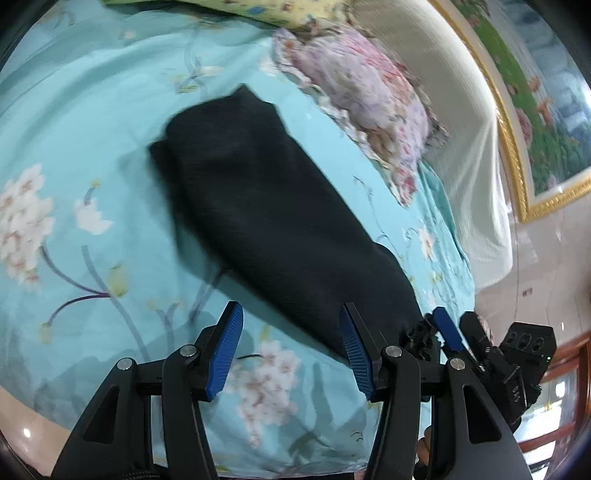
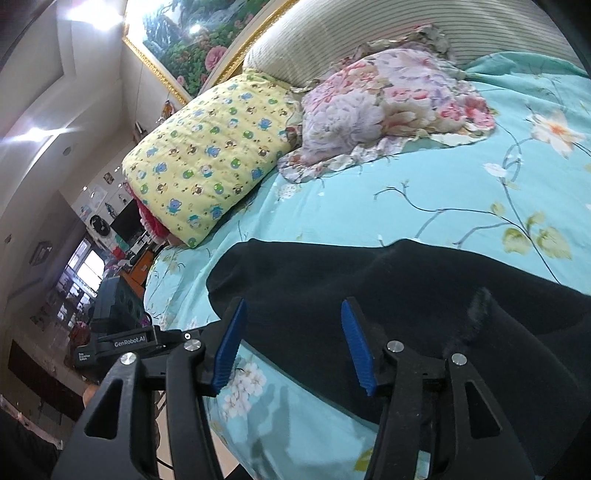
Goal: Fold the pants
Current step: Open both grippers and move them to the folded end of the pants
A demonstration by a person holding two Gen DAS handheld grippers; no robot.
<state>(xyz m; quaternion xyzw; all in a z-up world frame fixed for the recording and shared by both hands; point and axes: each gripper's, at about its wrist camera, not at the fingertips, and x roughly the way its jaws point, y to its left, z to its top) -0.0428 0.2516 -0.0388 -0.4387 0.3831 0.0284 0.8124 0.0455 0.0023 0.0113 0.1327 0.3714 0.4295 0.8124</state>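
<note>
A bed with a turquoise flowered sheet [image 2: 424,192] fills the room; a yellow quilt [image 2: 207,155] and a floral pillow [image 2: 388,107] lie against a ribbed pale headboard [image 2: 332,40]; a gold-framed landscape painting [image 2: 199,33] hangs above; ceiling lights [image 2: 88,11] glare.

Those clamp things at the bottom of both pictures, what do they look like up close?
Each gripper, left and right, is black plastic with two angular arms, triangular cut-outs and silver pivot bolts. The fingers carry ribbed blue pads. The other handheld unit, seen from the right wrist, bears white "GenRobot.AI" lettering.
</note>
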